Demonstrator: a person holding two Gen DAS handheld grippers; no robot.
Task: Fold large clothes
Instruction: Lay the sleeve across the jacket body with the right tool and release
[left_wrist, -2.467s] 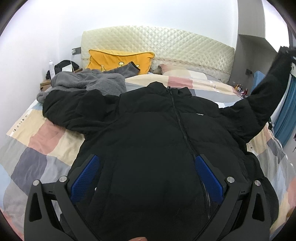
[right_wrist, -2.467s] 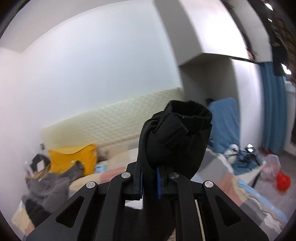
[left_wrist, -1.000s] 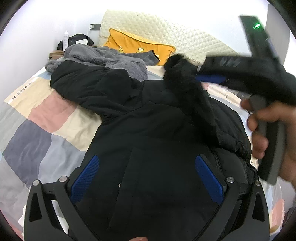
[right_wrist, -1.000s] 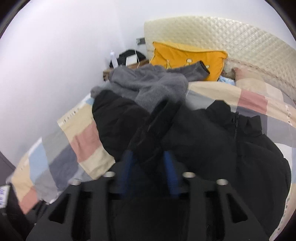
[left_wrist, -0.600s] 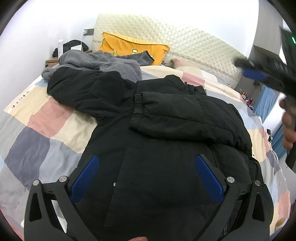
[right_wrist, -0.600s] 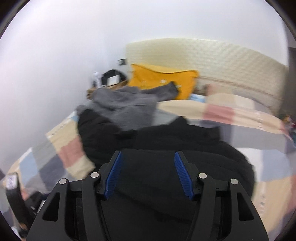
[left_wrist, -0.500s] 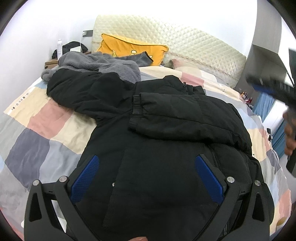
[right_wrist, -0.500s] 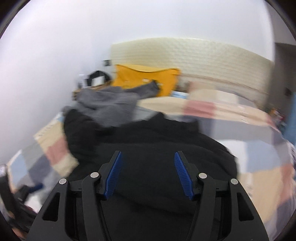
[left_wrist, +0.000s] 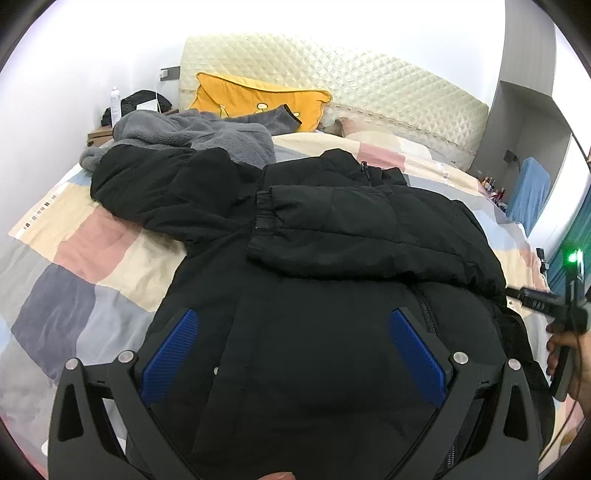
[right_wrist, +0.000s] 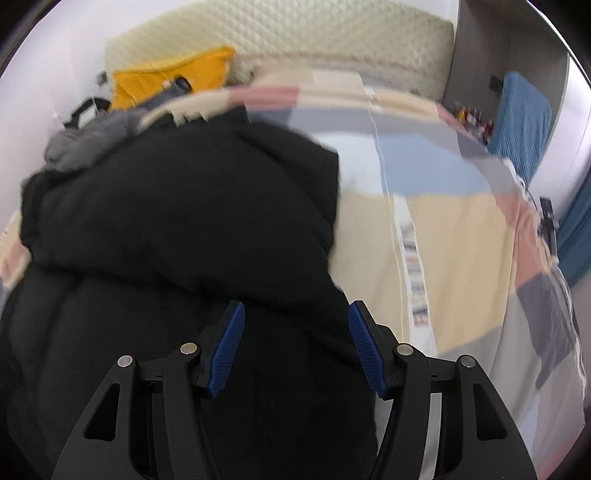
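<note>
Atop patchwork bed (left_wrist: 85, 254) — black jacket (left_wrist: 314, 332), sleeve (left_wrist: 354, 229) folded across.

Bright, even room light; your left view is sharp, your right view smeared.

In your left view the white wall (left_wrist: 74, 66) above the headboard (left_wrist: 332, 85) nearly blows out, the black jacket (left_wrist: 314, 332) swallows detail, and the picture bends and darkens at its round edges. In your right view motion blur streaks the quilt (right_wrist: 443, 240) and pillow (right_wrist: 166, 81).
</note>
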